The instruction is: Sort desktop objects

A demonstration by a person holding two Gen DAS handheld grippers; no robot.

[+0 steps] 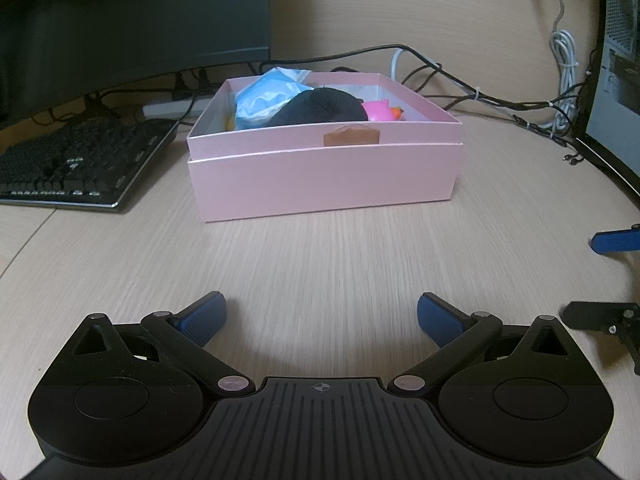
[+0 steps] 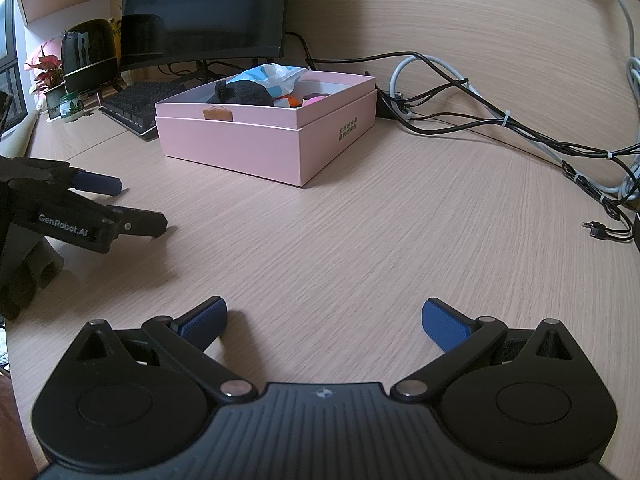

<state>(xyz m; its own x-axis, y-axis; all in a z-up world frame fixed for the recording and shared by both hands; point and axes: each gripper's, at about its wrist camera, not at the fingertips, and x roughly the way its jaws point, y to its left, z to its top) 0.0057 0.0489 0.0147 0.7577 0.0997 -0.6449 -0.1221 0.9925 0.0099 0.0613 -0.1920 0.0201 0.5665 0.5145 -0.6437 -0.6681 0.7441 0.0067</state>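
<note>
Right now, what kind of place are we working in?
Most likely a home or office computer desk. A keyboard sits under a dark monitor, cables trail over the wood-grain desk, and a pink box holds the sorted items. Both grippers, left and right, are open and empty.

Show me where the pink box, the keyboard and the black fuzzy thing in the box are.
pink box [image 1: 324,178], left wrist view, on its front wall.
keyboard [image 1: 80,156], left wrist view, on the keys.
black fuzzy thing [image 1: 320,108], left wrist view, on its rounded top inside the box.
</note>
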